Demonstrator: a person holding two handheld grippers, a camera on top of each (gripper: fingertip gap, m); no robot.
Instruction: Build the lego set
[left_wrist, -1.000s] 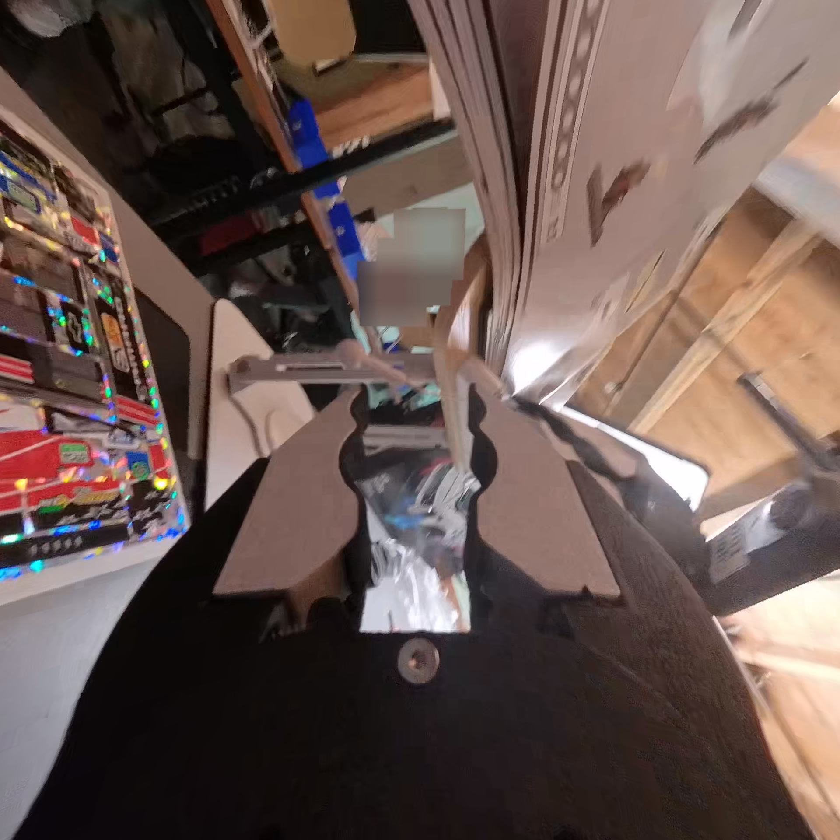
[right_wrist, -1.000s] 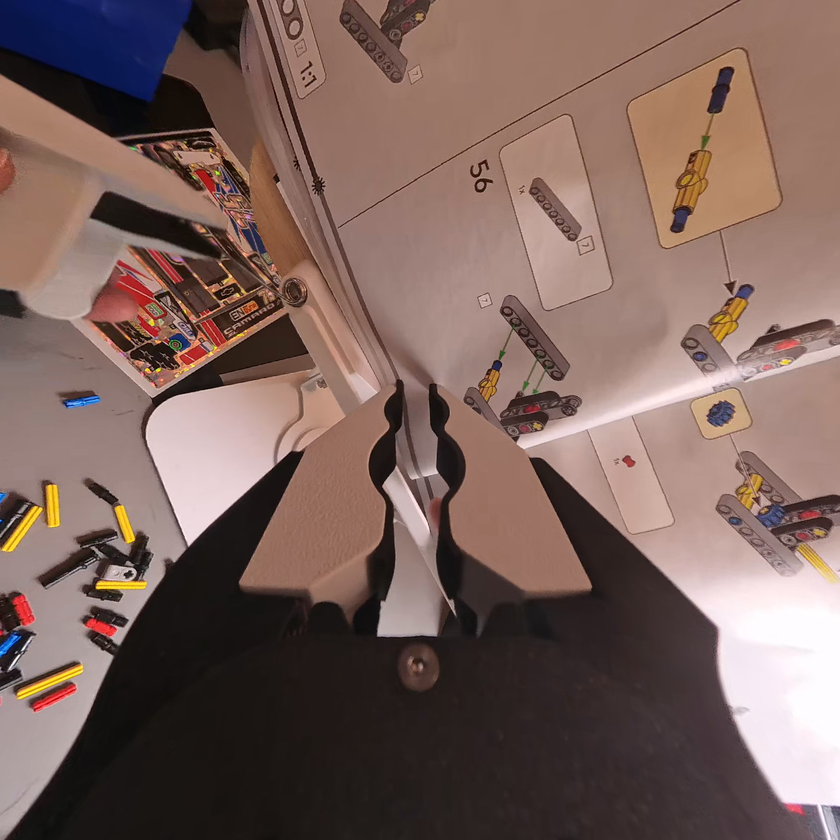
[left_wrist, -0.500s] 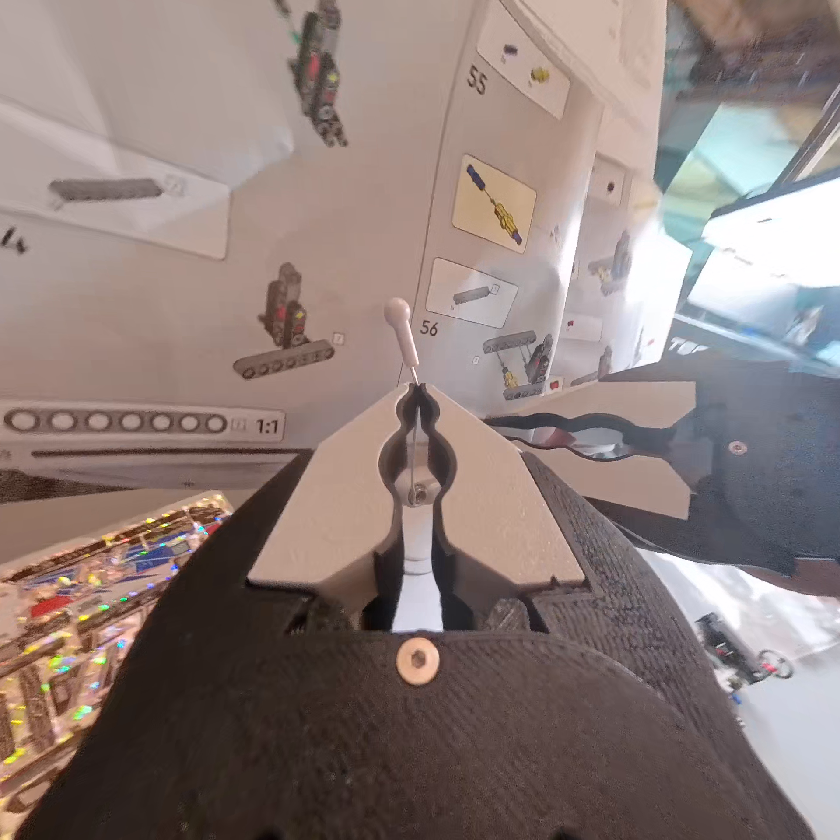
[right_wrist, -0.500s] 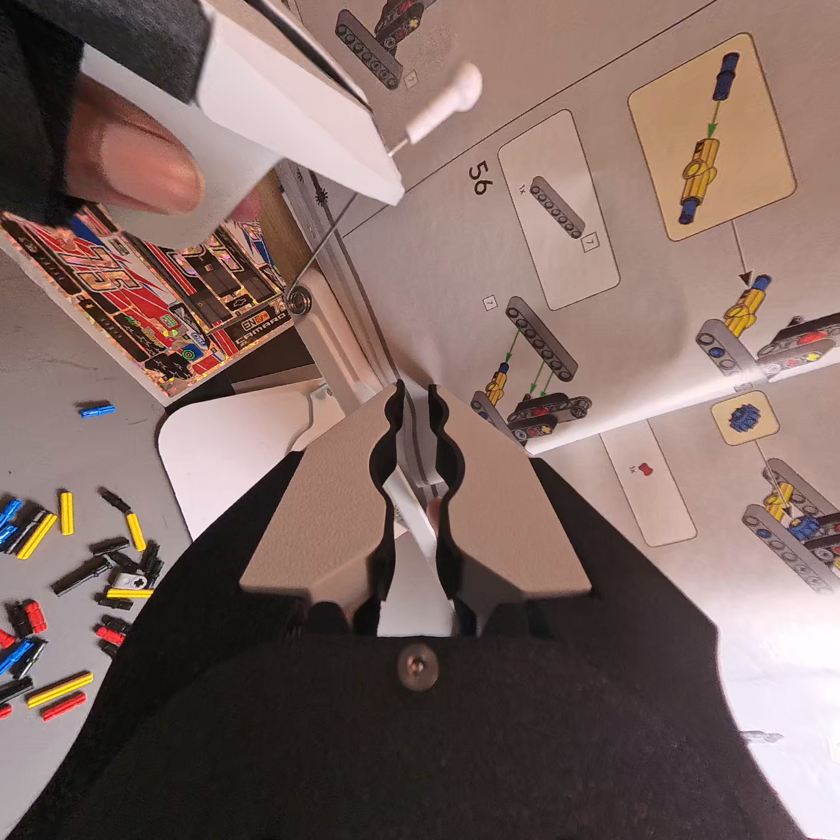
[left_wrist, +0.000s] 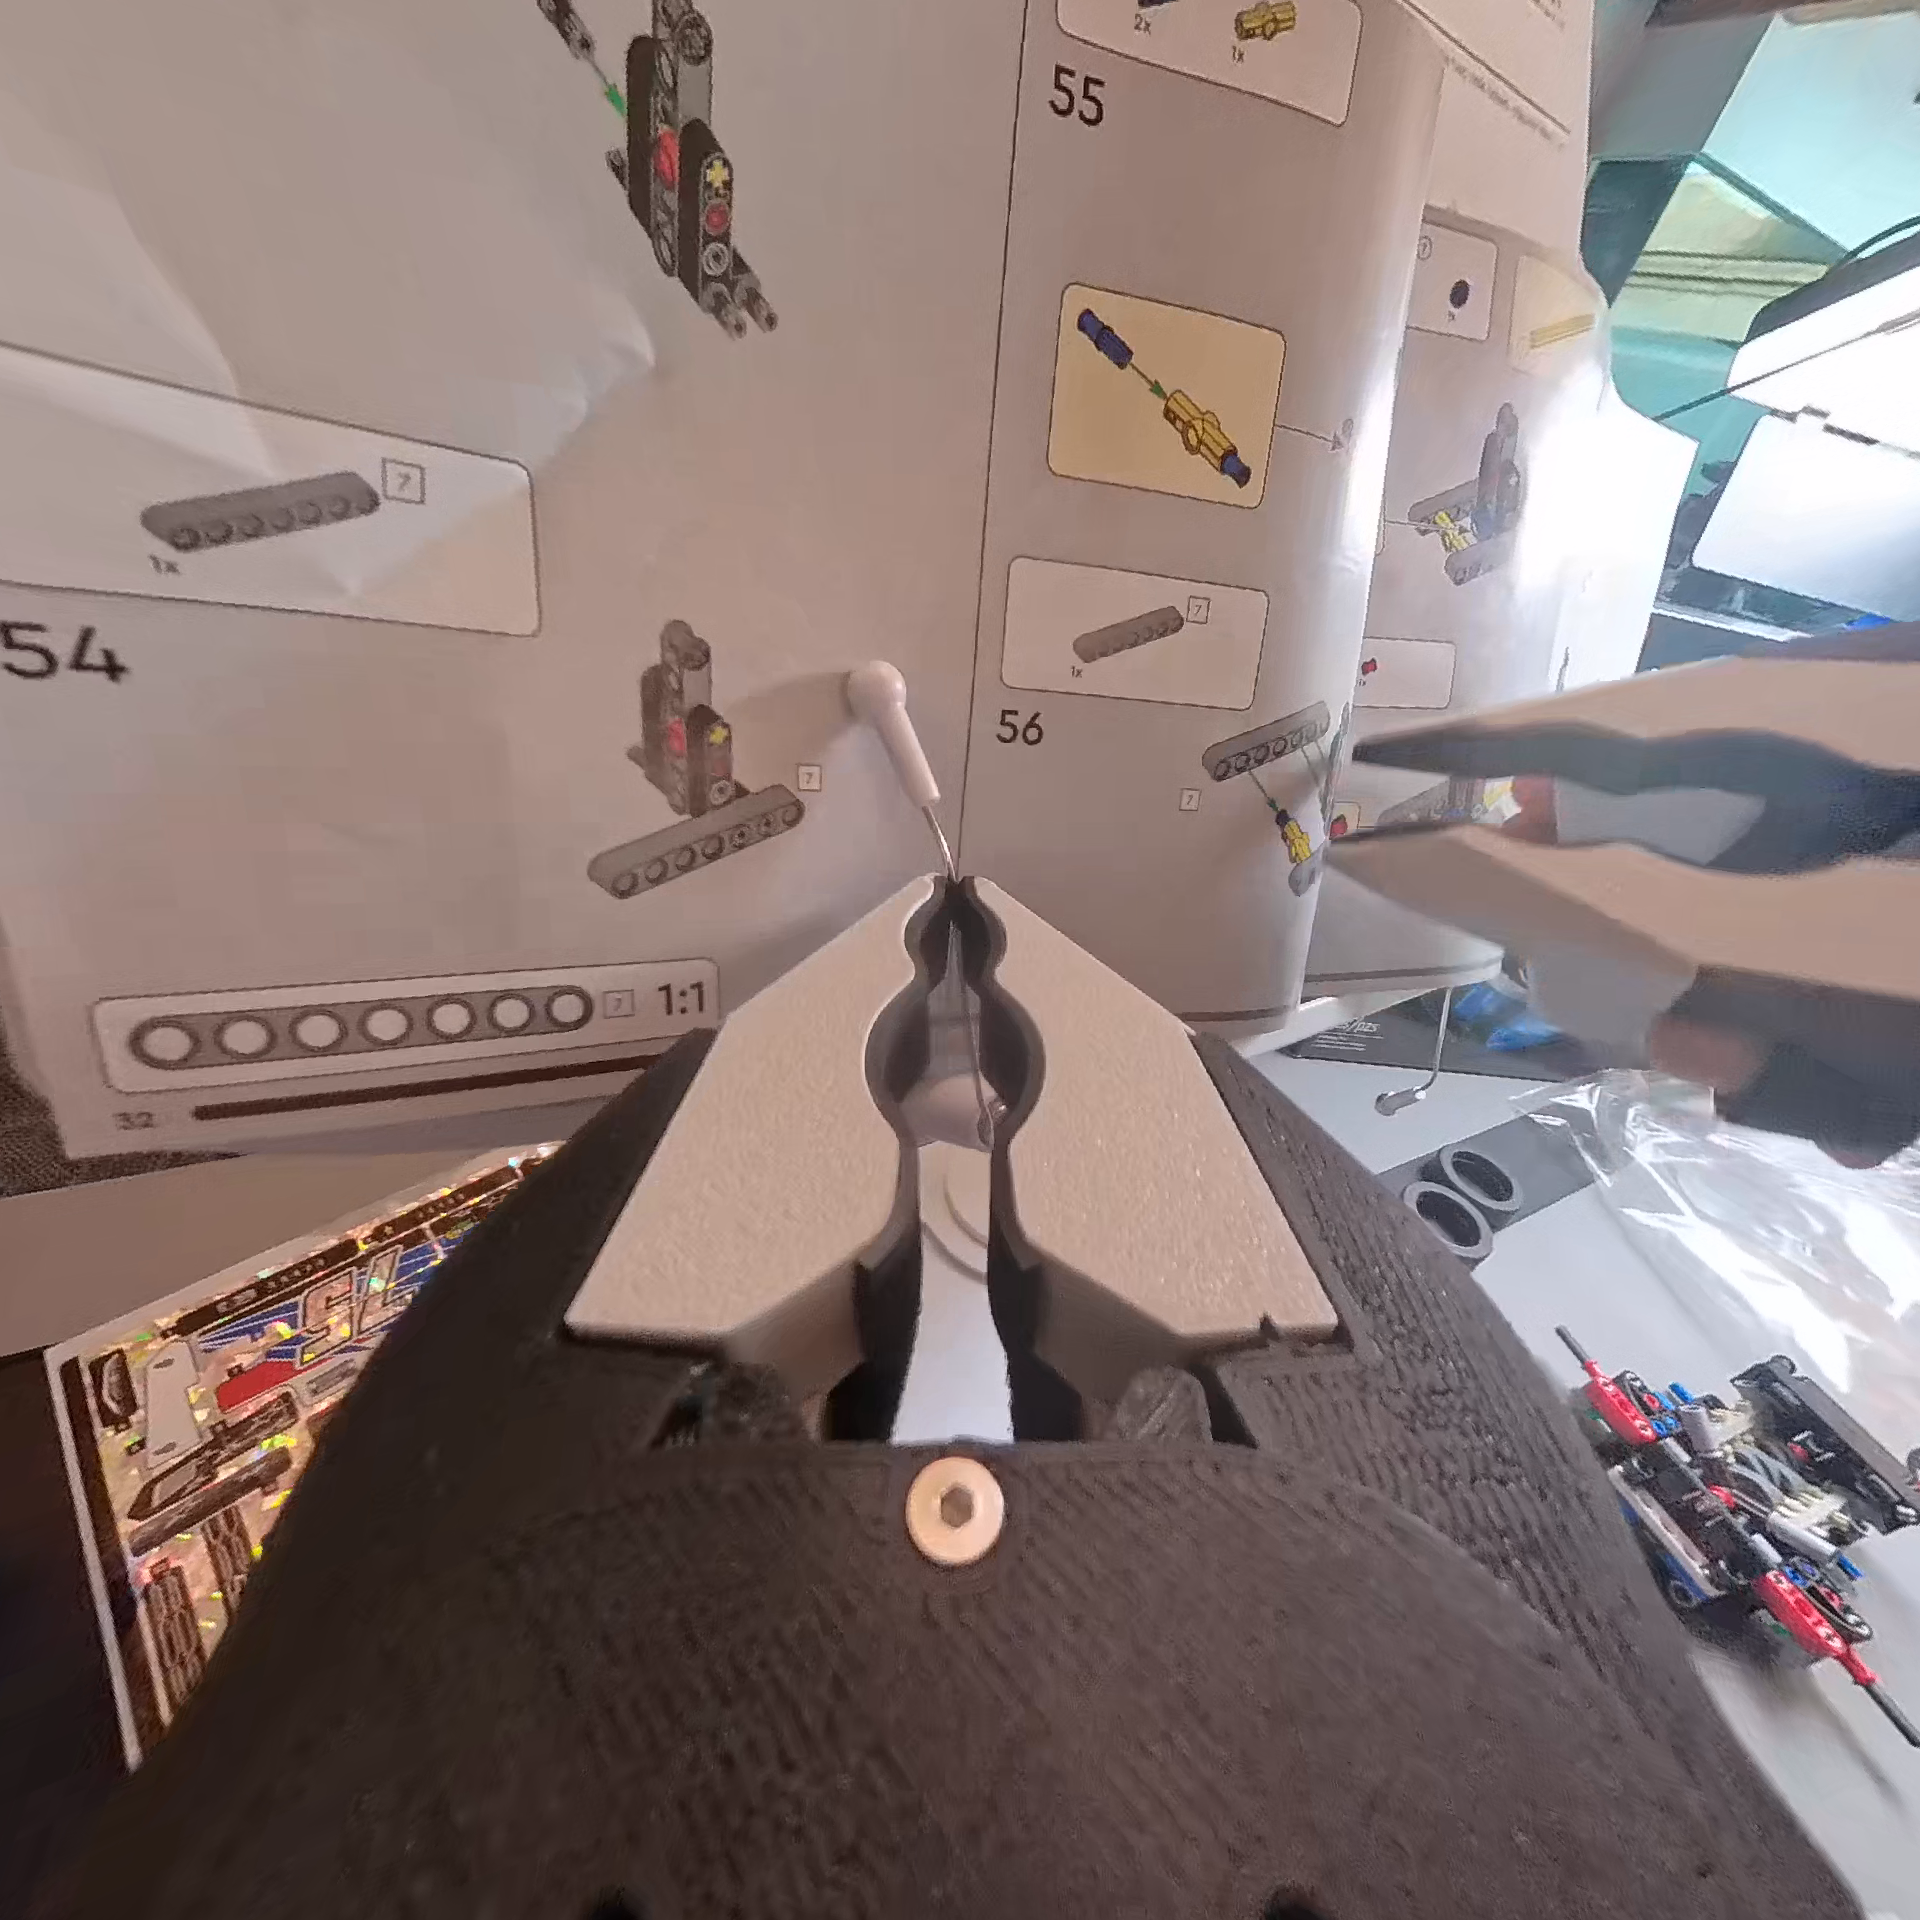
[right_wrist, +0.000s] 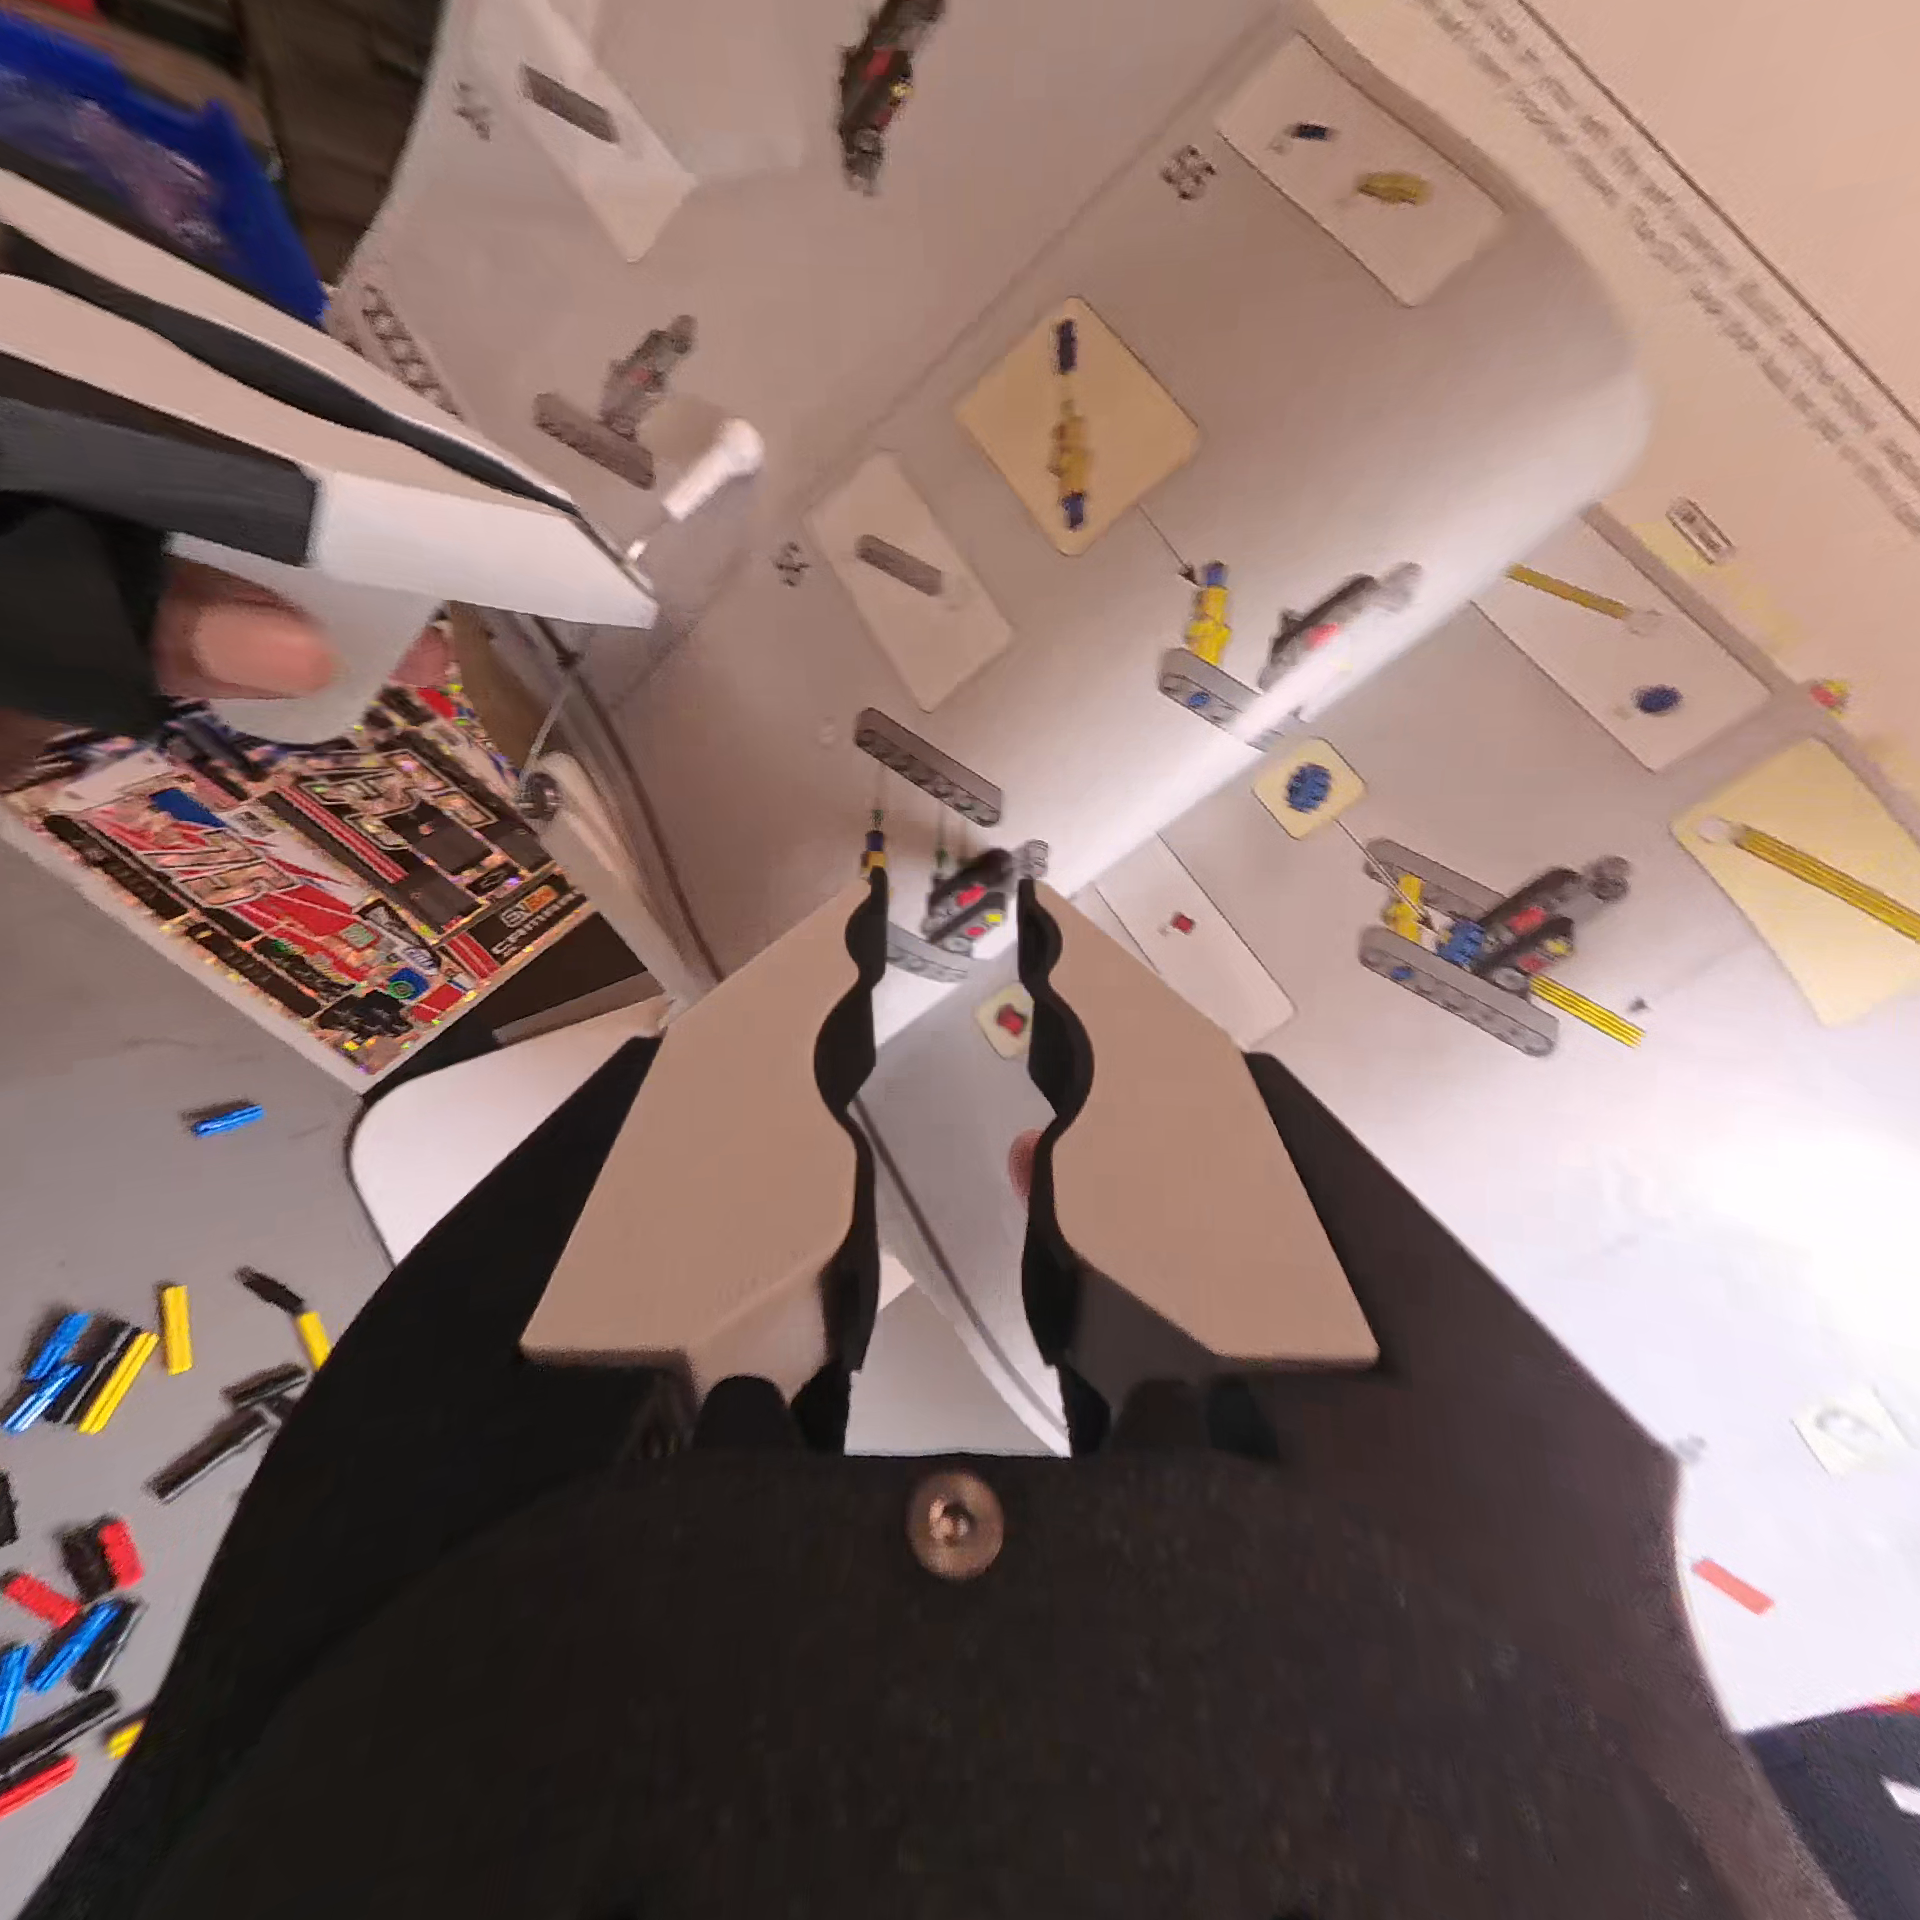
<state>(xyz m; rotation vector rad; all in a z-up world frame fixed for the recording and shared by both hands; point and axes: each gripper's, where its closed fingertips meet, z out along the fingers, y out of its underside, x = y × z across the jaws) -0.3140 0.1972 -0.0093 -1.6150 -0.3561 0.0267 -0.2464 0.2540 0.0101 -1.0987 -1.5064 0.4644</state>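
Upright booklet (left_wrist: 727, 416) ahead, loose pieces (right_wrist: 104, 1371) left

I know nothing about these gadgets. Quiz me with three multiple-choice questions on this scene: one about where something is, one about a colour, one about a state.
1. Where does the glittery sticker sheet lie?
A) flat on the table, beside the propped-up booklet
B) pinned to a wall
C) on top of the booklet's pages

2. What colour is the knob on the thin wire arm?
A) red
B) white
C) blue

3. How are the left gripper fingers?
A) spread wide
B) closed on a yellow pin
C) closed on the wire arm

Answers:
1 A: the sheet lies flat at the booklet's foot.
2 B: the knob looks white against the page.
3 C: the fingertips meet where the wire enters between them.
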